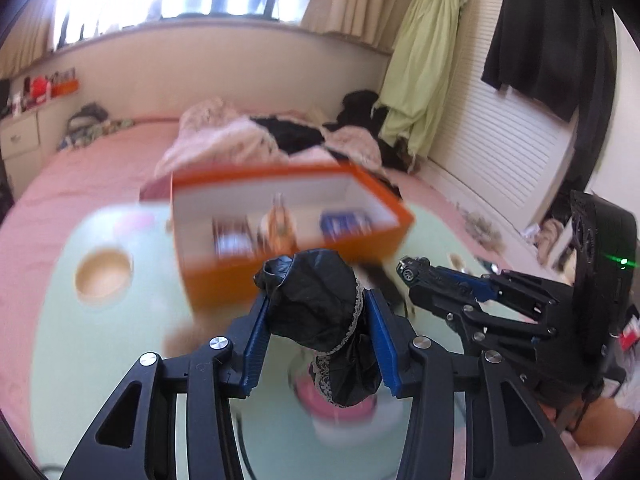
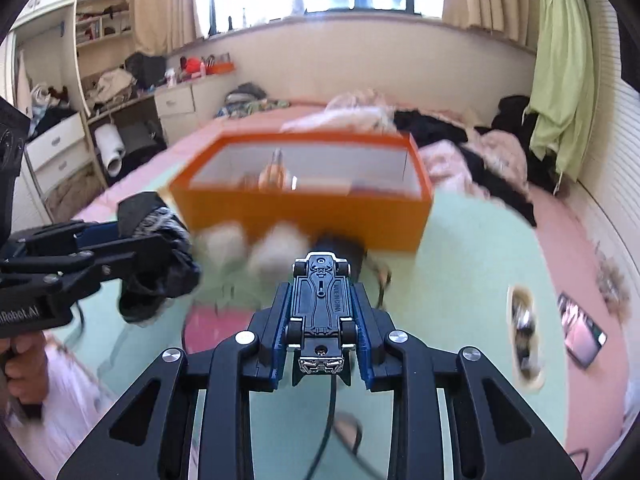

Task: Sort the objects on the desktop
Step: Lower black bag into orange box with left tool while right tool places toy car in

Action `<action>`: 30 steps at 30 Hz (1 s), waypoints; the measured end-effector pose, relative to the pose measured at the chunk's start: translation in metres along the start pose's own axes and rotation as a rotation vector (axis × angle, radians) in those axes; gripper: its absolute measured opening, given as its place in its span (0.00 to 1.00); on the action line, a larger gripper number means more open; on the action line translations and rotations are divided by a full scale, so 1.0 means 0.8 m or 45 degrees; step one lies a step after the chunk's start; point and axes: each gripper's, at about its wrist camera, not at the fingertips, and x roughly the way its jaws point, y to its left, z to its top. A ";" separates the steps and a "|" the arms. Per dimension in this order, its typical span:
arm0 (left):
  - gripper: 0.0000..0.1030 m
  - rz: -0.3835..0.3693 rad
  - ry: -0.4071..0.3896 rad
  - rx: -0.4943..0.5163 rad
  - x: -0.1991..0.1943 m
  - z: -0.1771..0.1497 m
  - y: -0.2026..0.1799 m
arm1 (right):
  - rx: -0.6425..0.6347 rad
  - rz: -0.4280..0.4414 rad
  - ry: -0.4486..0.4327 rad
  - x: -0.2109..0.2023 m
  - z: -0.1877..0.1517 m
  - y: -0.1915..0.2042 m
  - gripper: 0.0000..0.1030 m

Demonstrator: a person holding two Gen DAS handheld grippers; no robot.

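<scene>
My left gripper [image 1: 316, 300] is shut on a crumpled black cloth with lace trim [image 1: 320, 304], held above the pale green mat [image 1: 100, 360]. The right gripper [image 2: 321, 292] is shut on a small black toy car [image 2: 322, 304], underside up with its nose pointing away. An open orange box [image 1: 292, 220] with white walls stands just beyond both grippers and holds several small items. In the right wrist view the orange box [image 2: 304, 204] is straight ahead, and the left gripper [image 2: 120, 232] with the black cloth [image 2: 160, 260] is at the left. The right gripper [image 1: 404, 268] also shows at the right of the left wrist view.
A round wooden dish [image 1: 104, 276] lies left of the box. A pink object [image 1: 340, 404] sits on the mat below the cloth. Pale fluffy things [image 2: 276, 252] lie in front of the box. A phone [image 2: 582, 334] and a blurred round dish [image 2: 524, 340] lie right.
</scene>
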 end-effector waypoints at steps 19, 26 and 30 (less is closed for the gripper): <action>0.90 0.138 -0.007 -0.043 0.052 0.041 0.018 | 0.294 -0.081 -0.030 0.061 0.072 -0.052 0.68; 0.92 0.205 0.182 0.126 0.025 -0.042 -0.011 | 0.046 -0.126 0.010 0.010 0.006 -0.011 0.72; 0.92 0.229 0.235 0.068 0.029 -0.079 -0.006 | 0.032 -0.125 0.051 0.002 -0.040 -0.003 0.72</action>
